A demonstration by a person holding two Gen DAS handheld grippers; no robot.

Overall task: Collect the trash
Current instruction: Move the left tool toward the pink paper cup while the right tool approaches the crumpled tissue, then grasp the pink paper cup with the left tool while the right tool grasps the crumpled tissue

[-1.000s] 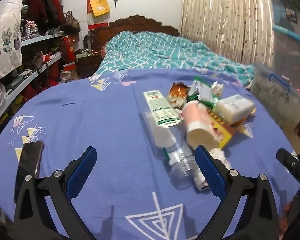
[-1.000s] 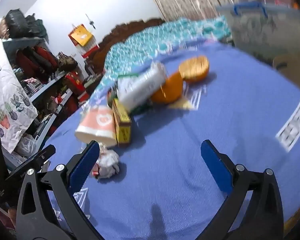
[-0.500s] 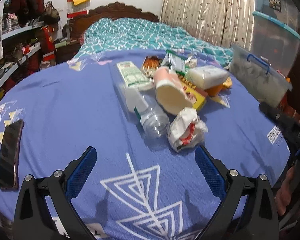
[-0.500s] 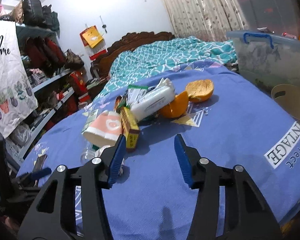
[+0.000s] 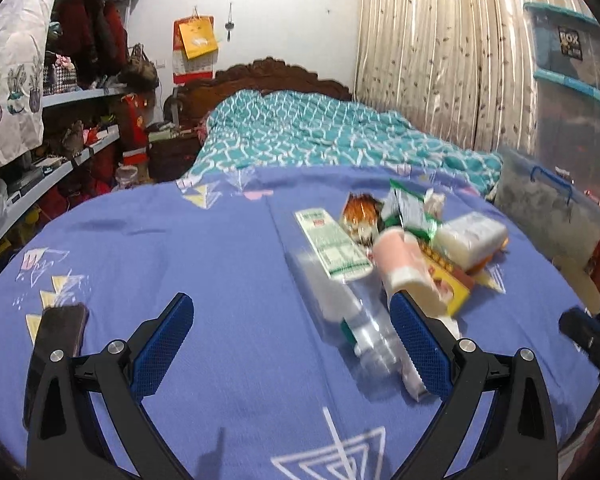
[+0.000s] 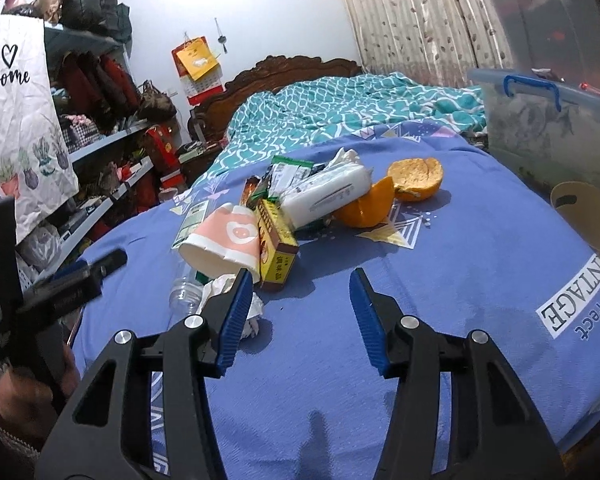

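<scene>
A heap of trash lies on a blue cloth (image 5: 204, 264): a clear plastic bottle (image 5: 340, 300), a pink paper cup (image 6: 226, 240), a yellow carton (image 6: 278, 248), a white packet (image 6: 328, 196), orange peel halves (image 6: 416, 178), snack wrappers (image 5: 408, 208) and a crumpled white wrapper (image 6: 252, 308). My left gripper (image 5: 292, 344) is open and empty, low over the cloth, with the bottle between its fingers. My right gripper (image 6: 300, 312) is open and empty, just in front of the cup and carton, its left finger over the crumpled wrapper.
A dark phone (image 5: 58, 336) lies on the cloth at the left. A tan bin (image 6: 588, 216) stands off the right edge beside a clear storage box (image 6: 548, 128). Shelves (image 5: 52, 160) line the left wall. A bed with a teal quilt (image 5: 320, 136) is behind.
My left gripper swung back and now straddles the bottle again. My right gripper stays narrowed from its wider opening a second ago and has come closer to the cup.
</scene>
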